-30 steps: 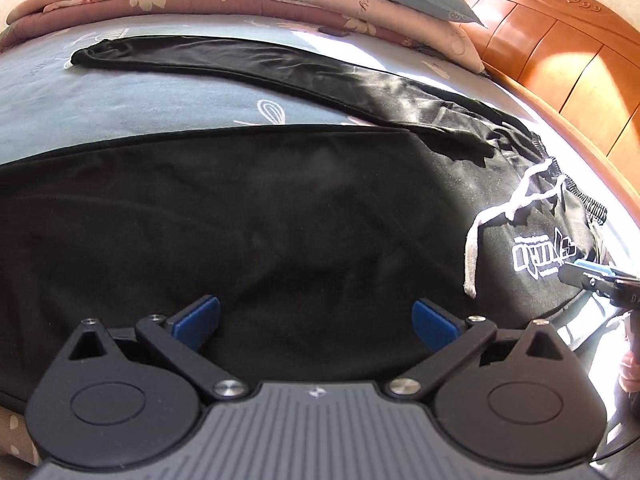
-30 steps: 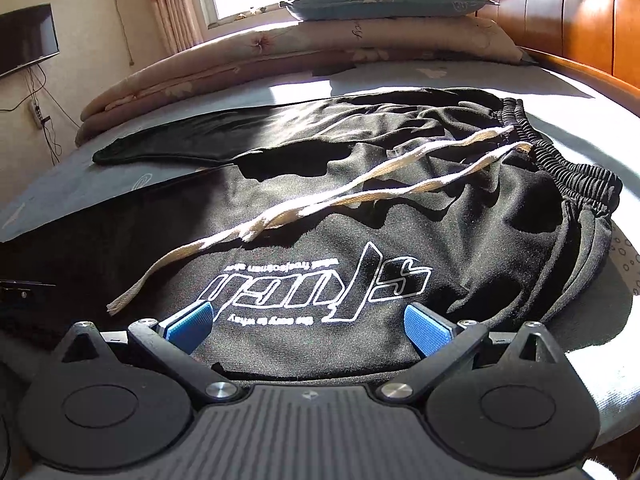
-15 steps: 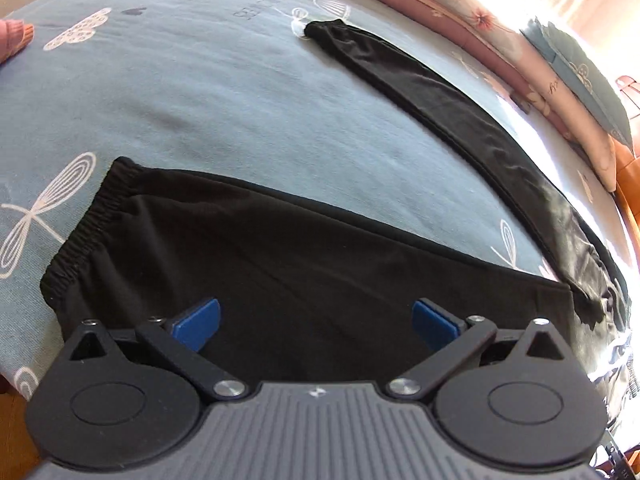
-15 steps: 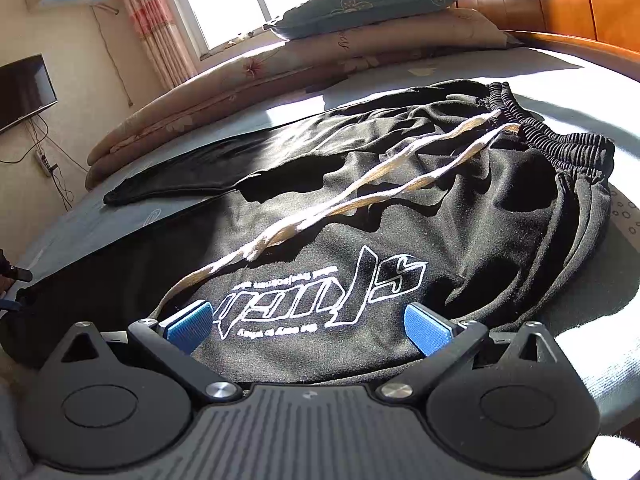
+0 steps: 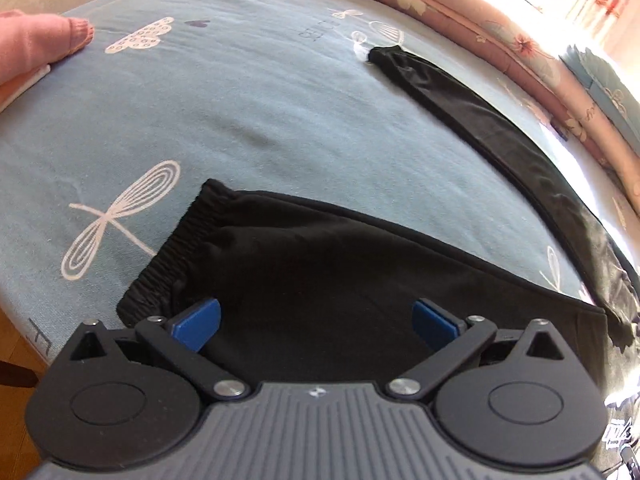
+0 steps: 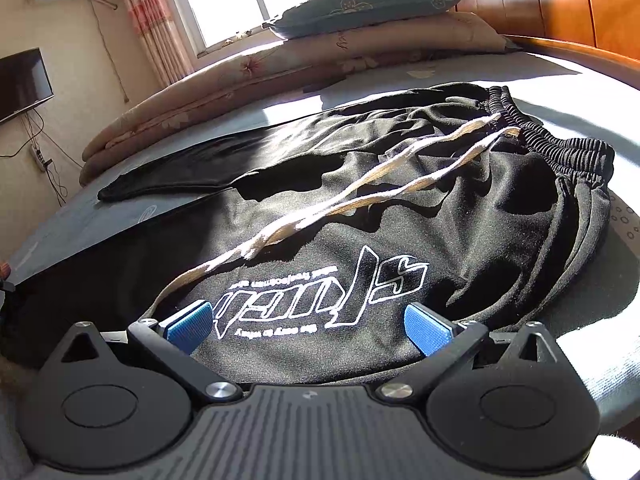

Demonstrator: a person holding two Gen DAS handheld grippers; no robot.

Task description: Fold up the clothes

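Note:
Black jogging trousers (image 5: 340, 264) lie spread on a blue patterned bed sheet (image 5: 240, 120). In the left wrist view my left gripper (image 5: 316, 326) stands open just above the near leg, close to its elastic cuff (image 5: 172, 256). The far leg (image 5: 472, 120) stretches away toward the upper right. In the right wrist view my right gripper (image 6: 306, 326) is open over the hip area by the white printed logo (image 6: 320, 296). A cream drawstring (image 6: 360, 192) trails from the elastic waistband (image 6: 560, 148). Nothing sits between either pair of blue pads.
A pink garment (image 5: 36, 48) lies at the sheet's far left corner. A folded floral quilt (image 6: 280, 76) with a teal pillow (image 6: 360, 4) lines the far side. A wooden headboard (image 6: 560, 0) stands at the right. The bed's edge (image 5: 24, 320) drops off near the cuff.
My left gripper swung left along the near trouser leg from the hip region to the cuff end. My right gripper edged slightly nearer the logo. Both stayed open.

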